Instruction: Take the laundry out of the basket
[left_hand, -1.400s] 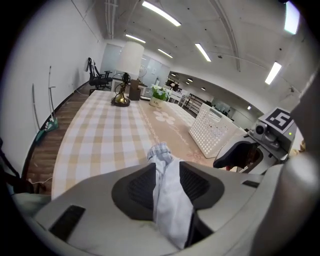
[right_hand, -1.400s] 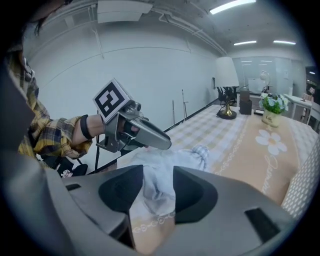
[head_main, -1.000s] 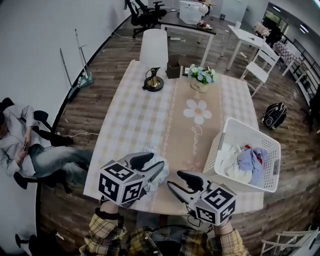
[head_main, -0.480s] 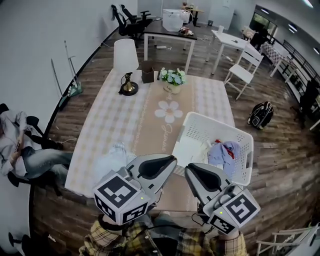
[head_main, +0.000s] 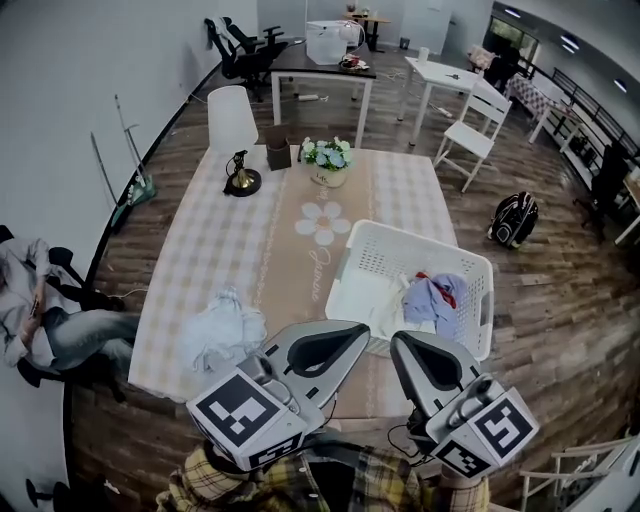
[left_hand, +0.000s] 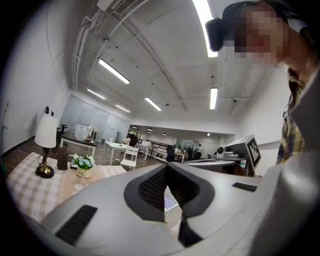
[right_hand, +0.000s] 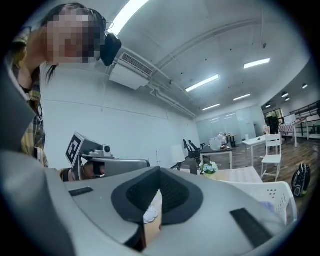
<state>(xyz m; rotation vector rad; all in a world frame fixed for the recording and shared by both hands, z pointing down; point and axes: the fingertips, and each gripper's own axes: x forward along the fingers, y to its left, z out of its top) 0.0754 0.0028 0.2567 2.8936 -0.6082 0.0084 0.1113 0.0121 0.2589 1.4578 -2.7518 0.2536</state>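
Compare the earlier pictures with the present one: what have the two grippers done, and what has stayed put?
Both the left gripper and the right gripper have lifted away from the table toward the camera; their jaws have just been closing on nothing. The pale garment stays on the table; the basket still holds laundry.

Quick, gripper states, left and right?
Left gripper: just closed, shut, nothing between the jaws.
Right gripper: just closed, shut, nothing between the jaws.
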